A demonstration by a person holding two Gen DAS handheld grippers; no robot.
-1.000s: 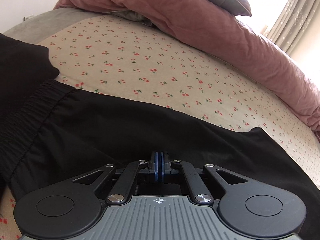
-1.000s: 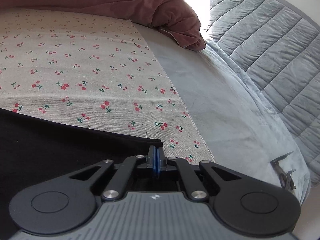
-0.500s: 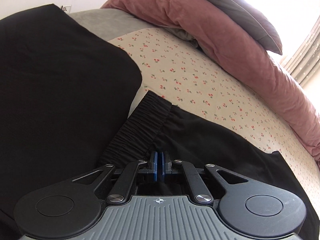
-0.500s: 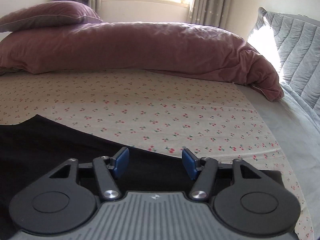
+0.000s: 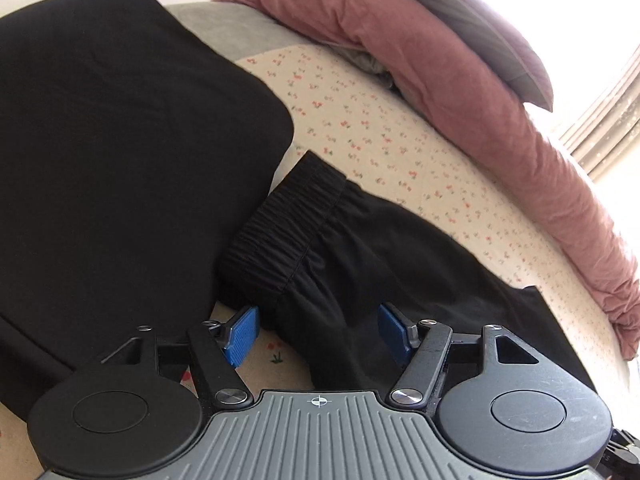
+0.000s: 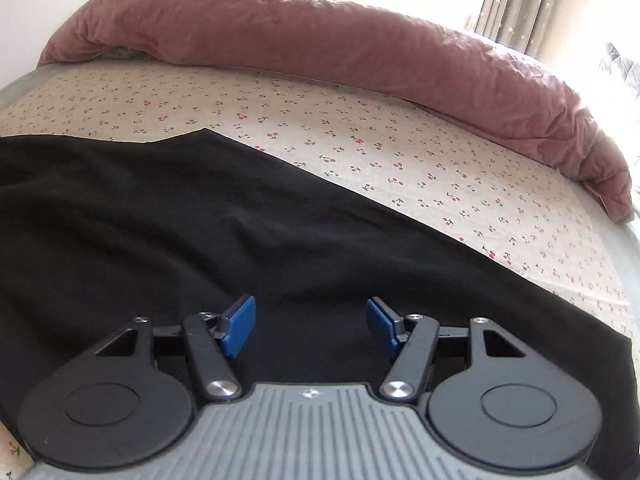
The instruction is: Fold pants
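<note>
**Both claws wide, pants flat on the sheet**

Here, in the left wrist view, the left gripper [image 5: 318, 330] has its blue pads [image 5: 241, 335] spread wide and holds nothing. Black pants [image 5: 360, 264] lie on the cherry-print sheet [image 5: 384, 148], and a fold of their cloth runs between the pads; whether either pad touches it I cannot tell. The gathered waistband [image 5: 288, 224] sits just beyond the gripper, angled up and away from it. Left of the waistband a large black cloth [image 5: 120, 160] fills that side of the view, its edge meeting the waistband. Beyond the waistband, across the sheet, a pink duvet [image 5: 460, 92] is bunched, with a grey pillow [image 5: 472, 28] on top of it.

In the right wrist view, the right gripper [image 6: 311, 326] is likewise fully spread and empty, its pads [image 6: 239, 326] hovering over or on the pants [image 6: 200, 232], which lie flat and broad across the sheet [image 6: 400, 160]. Their far edge runs slantwise from upper left to lower right. Past that edge the sheet stretches to the duvet [image 6: 320, 40], and a curtain [image 6: 520, 4] hangs beyond the duvet's right end.
</note>
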